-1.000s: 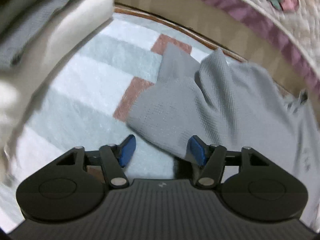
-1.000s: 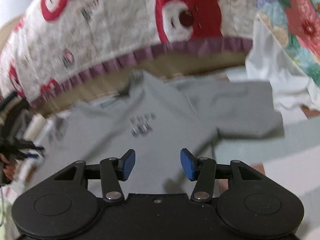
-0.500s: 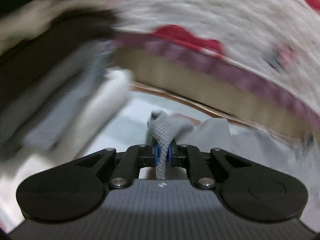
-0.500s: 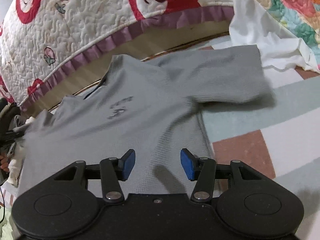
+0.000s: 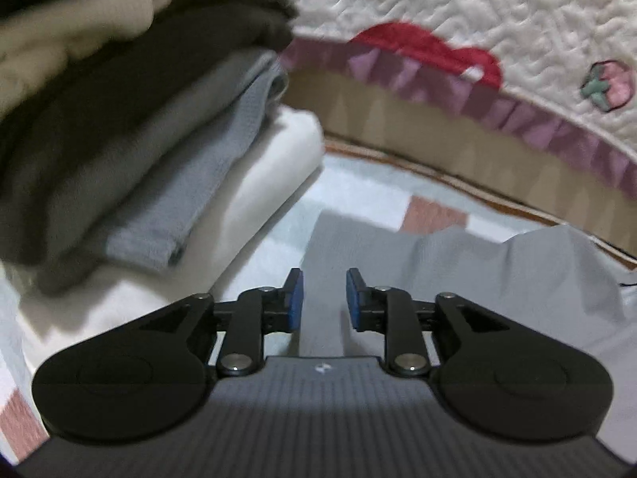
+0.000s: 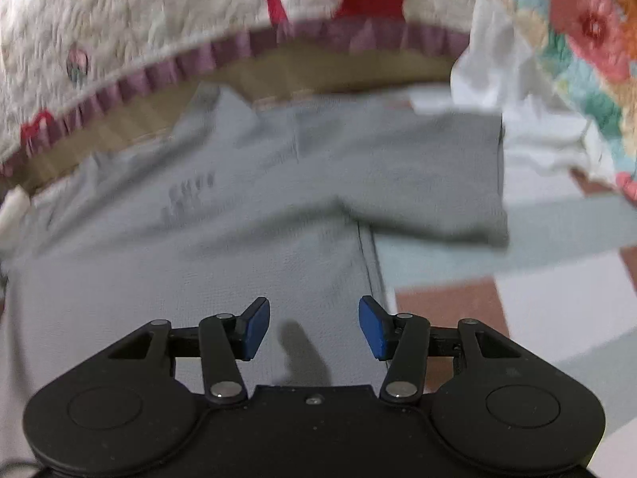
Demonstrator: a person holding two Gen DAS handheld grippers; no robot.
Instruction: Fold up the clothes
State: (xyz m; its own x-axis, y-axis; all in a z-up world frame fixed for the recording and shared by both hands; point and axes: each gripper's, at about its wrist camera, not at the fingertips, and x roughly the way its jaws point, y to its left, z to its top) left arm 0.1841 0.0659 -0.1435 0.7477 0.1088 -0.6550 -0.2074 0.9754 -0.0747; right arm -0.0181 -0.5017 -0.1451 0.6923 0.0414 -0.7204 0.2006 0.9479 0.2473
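Left gripper point(image 5: 320, 298): blue-padded jaws stood parted, nothing between them, low over the grey waffle-knit T-shirt point(image 5: 458, 271), which lay directly ahead and to its right on the pastel checked rug point(image 5: 350, 175). To its left: a stack of folded clothes point(image 5: 131, 139), dark, grey and cream layers.

Right gripper point(image 6: 314, 328): jaws wide apart, empty, above the same shirt point(image 6: 239, 207), spread flat ahead and to its left, one sleeve extending right. Chest print blurred, unreadable. Beyond the shirt: a white quilted bedspread with red bear motifs point(image 6: 167, 12). Far right: a white cloth point(image 6: 513, 91).
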